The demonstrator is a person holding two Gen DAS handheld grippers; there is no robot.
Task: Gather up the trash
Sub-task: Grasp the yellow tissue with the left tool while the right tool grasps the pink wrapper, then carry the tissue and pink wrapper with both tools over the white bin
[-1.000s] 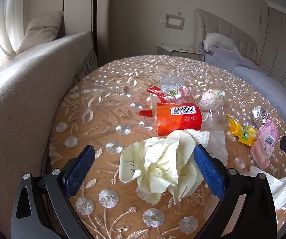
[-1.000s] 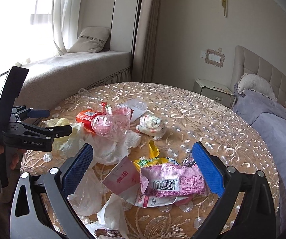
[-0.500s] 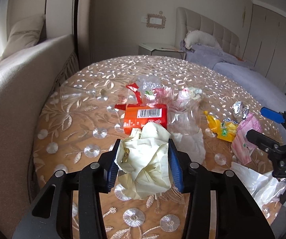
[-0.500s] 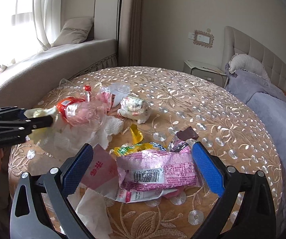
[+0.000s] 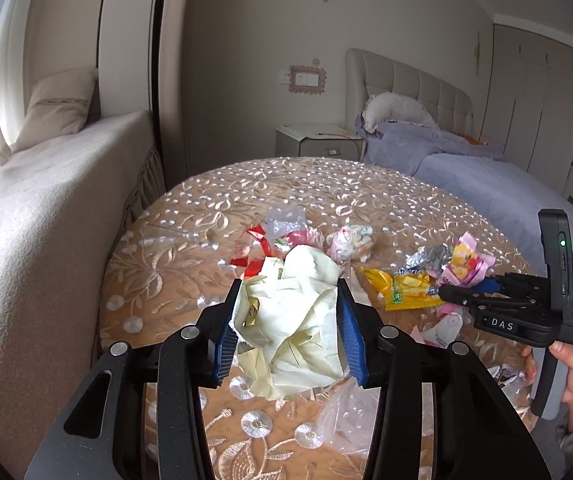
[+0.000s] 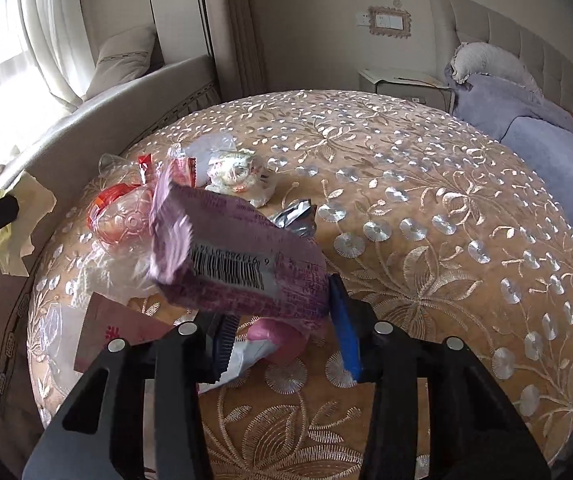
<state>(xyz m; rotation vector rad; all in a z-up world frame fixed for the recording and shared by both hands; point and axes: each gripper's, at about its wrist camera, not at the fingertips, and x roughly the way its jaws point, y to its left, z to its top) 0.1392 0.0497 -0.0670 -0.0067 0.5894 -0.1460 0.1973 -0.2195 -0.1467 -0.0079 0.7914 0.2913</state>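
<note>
My left gripper [image 5: 288, 336] is shut on a crumpled pale yellow paper wad [image 5: 290, 320] and holds it above the round table [image 5: 166, 272]. My right gripper [image 6: 282, 344] is shut on a pink snack wrapper with a barcode [image 6: 238, 264], lifted off the table. The right gripper also shows at the right of the left wrist view [image 5: 462, 296]; the yellow wad also shows at the left edge of the right wrist view [image 6: 18, 224]. More trash lies on the table: a yellow wrapper [image 5: 402, 286], a silver foil [image 6: 296, 216], a crushed clear bottle [image 6: 126, 220], a white bundle [image 6: 234, 172].
A padded window seat [image 5: 38, 216] runs along the table's left. A bed with purple bedding [image 5: 486, 184] and a nightstand [image 5: 318, 140] stand behind. A pink paper [image 6: 118, 332] and white tissue [image 6: 118, 276] lie near the table's front left edge.
My right gripper closed on the pink wrapper and lifted it. My left gripper, shut on the yellow wad half a second ago, has raised it higher off the table.
</note>
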